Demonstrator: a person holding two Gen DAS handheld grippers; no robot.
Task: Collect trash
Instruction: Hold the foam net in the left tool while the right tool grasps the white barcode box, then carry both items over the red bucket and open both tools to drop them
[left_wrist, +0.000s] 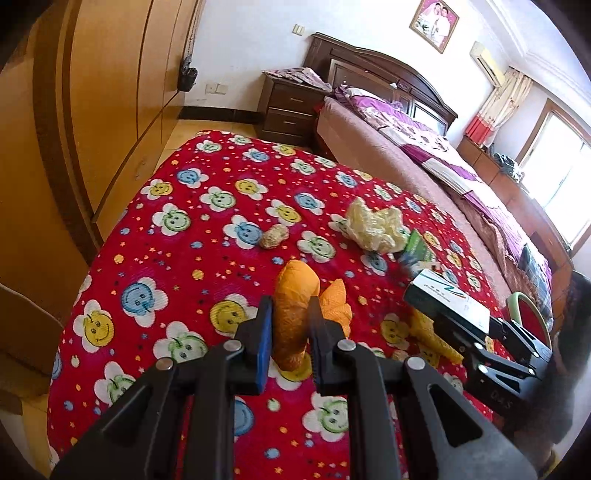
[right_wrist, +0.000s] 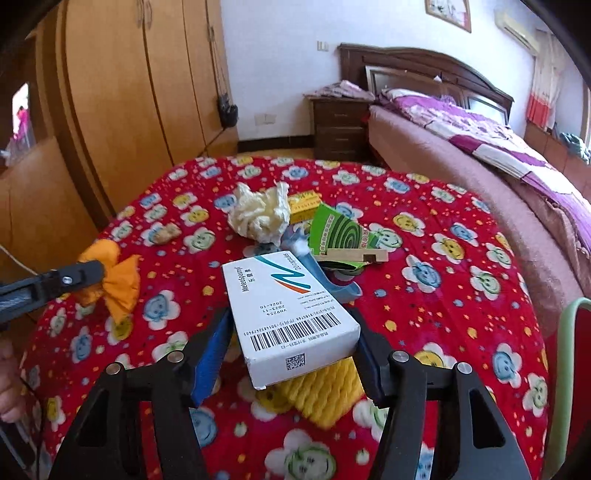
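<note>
The crumpled orange paper wrapper (left_wrist: 295, 314) is pinched tight in the left hand-held gripper (left_wrist: 286, 314), its jaws narrow around the wad, which is lifted above the red smiley-flower cloth covering the worktop (left_wrist: 177, 177); the right wrist view shows what the left does not, that the wrapper (right_wrist: 110, 280) flares out like a bow on both sides of the black fingers. The white cardboard medicine box with a barcode and a teal and orange stripe (right_wrist: 291, 321) sits between the blue-padded fingers of the right hand-held gripper (right_wrist: 291, 347), held across its width and raised clear of the cloth; from the left wrist view the same box (left_wrist: 447, 299) appears only side-on, a thin slab at the right gripper's tip. Under the box lies a yellow foam net sleeve (right_wrist: 325, 395). Further back on the cloth are a crumpled cream tissue wad (right_wrist: 260, 214), a torn green packet with a spiral print (right_wrist: 340, 232), a small yellow carton (right_wrist: 304, 201) just behind it, a blue-grey plastic piece (right_wrist: 299, 243) and a short wooden strip (right_wrist: 354, 256), all close together near the middle; a small tan lump (right_wrist: 168, 232) lies apart to the left. The cloth's far and left parts are bare, with the worktop edge rounding off toward a wooden wardrobe (right_wrist: 122, 85) on the left and a bed with a purple quilt (right_wrist: 480, 136) on the right
</note>
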